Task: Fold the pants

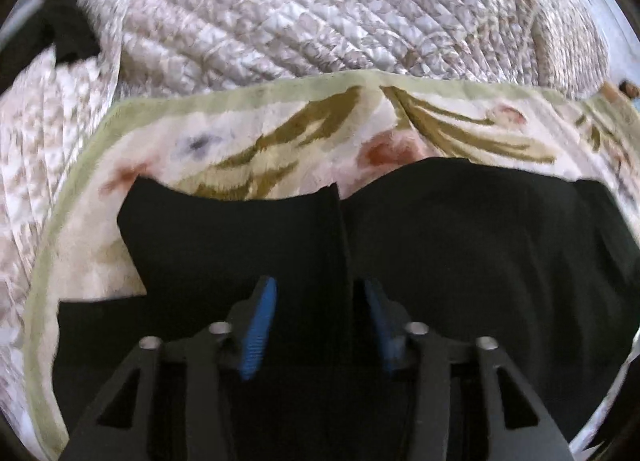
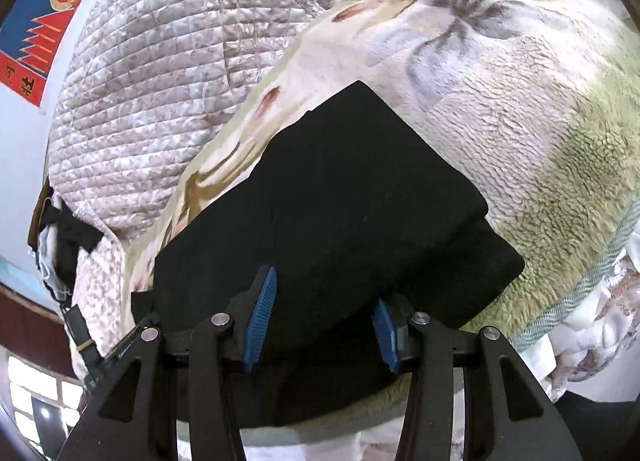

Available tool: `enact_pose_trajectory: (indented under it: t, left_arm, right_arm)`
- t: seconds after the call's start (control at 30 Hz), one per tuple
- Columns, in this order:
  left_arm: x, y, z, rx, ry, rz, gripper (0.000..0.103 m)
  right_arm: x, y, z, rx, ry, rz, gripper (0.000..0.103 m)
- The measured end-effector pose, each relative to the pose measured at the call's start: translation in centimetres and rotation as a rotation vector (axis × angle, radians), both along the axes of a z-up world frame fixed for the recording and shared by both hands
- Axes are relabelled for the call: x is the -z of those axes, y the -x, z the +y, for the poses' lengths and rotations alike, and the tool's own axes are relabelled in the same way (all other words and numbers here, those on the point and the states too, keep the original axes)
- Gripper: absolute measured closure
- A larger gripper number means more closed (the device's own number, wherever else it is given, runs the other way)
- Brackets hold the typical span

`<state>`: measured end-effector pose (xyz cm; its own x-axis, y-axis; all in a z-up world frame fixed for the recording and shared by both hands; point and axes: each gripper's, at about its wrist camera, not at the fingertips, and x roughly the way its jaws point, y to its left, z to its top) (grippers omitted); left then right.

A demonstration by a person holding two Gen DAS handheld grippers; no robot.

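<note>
Black pants [image 1: 480,241] lie spread on a floral fleece blanket [image 1: 280,129]. In the left wrist view a raised fold edge of the cloth runs up between the blue pads [image 1: 260,325] of my left gripper [image 1: 320,321], which stand apart above the fabric without pressing it. In the right wrist view the pants [image 2: 340,189] show as a folded stack of layers with a square far corner. My right gripper [image 2: 324,325] hovers open over the near edge of that stack, with one pad [image 2: 260,317] over the cloth and the other at its lower edge.
A quilted beige bedspread [image 1: 300,9] bulges behind the blanket [image 2: 500,101]. The right wrist view shows a red and blue poster [image 2: 48,13] on the wall at upper left. Dark straps [image 2: 68,245] hang at the left, and a window [image 2: 32,393] is at lower left.
</note>
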<state>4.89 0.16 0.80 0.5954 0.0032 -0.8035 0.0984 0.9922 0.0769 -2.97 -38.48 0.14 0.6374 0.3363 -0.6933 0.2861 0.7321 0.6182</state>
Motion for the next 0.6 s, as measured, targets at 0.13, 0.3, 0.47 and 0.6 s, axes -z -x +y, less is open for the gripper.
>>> enact_pose_trajectory:
  t: [0.13, 0.3, 0.47, 0.6]
  left_arm:
    - [0.0, -0.2, -0.1, -0.019, -0.020, -0.009, 0.098]
    - [-3.5, 3.6, 3.5, -0.164, 0.056, -0.148, 0.099]
    - [-5.5, 10.8, 9.1, -0.382, 0.200, -0.266, 0.099]
    - [-2.9, 13.5, 12.0, -0.492, 0.288, -0.201, 0.098]
  right_arm:
    - [0.0, 0.1, 0.0, 0.035, 0.012, 0.003, 0.067]
    - [-0.2, 1.0, -0.7, 0.069, 0.007, -0.009, 0.094]
    - [-1.6, 2.5, -0.9, 0.085, 0.004, -0.069, 0.100]
    - [-1.3, 2.9, -1.0, 0.089, 0.016, -0.059, 0.100]
